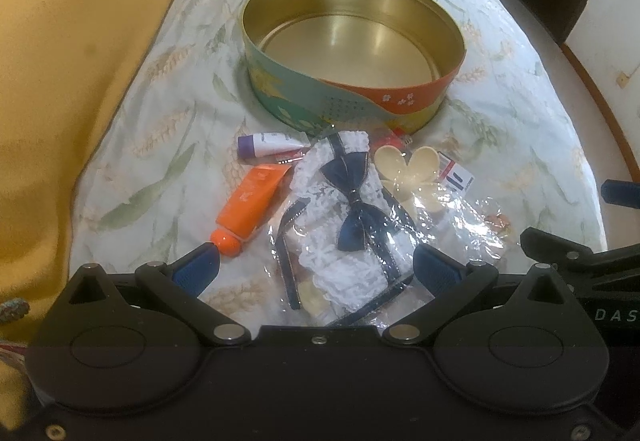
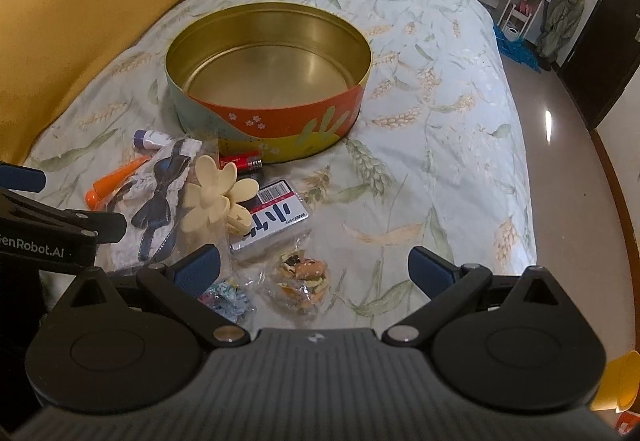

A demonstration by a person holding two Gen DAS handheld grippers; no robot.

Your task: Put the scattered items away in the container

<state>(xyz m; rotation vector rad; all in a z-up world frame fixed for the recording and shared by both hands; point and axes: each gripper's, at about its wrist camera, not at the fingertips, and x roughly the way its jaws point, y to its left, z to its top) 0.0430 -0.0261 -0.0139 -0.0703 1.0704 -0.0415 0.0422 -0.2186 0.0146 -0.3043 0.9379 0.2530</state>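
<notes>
- The left gripper (image 1: 316, 265) hangs with its jaws spread wide and nothing between the blue pads; it points down over a clear plastic bag (image 1: 344, 241) that holds a white lace band with a navy bow (image 1: 354, 201).
- The right gripper (image 2: 314, 269) is likewise wide open and empty, tilted down over the bedspread (image 2: 440, 161); just ahead of its fingertips lie two small crinkly cellophane packets, one with orange-brown contents (image 2: 302, 281), one with blue patterned contents (image 2: 226, 299) partly hidden by the left-hand finger.
- Just beyond these lies a flat clear case with a barcode label (image 2: 276, 219), and touching its left edge a cream flower-shaped hair claw (image 2: 218, 197) of glossy plastic.
- Left of the bag lies an orange tube with a round cap (image 1: 248, 209), cap end nearest the left gripper; beyond it a small white tube with a purple cap (image 1: 268, 145) lies on its side.
- A red battery (image 2: 244, 163) lies beside the tin's near wall, behind the hair claw.
- Farther off stands the round metal tin (image 2: 272, 129), lid off, shiny gold inside and empty; its outer wall is painted teal, orange and yellow with small white flowers. All the scattered items lie outside it, on the near side.
- The tin rests on a pale bedspread printed with wheat ears and green leaves; a mustard-yellow blanket (image 1: 80, 81) runs along the left.
</notes>
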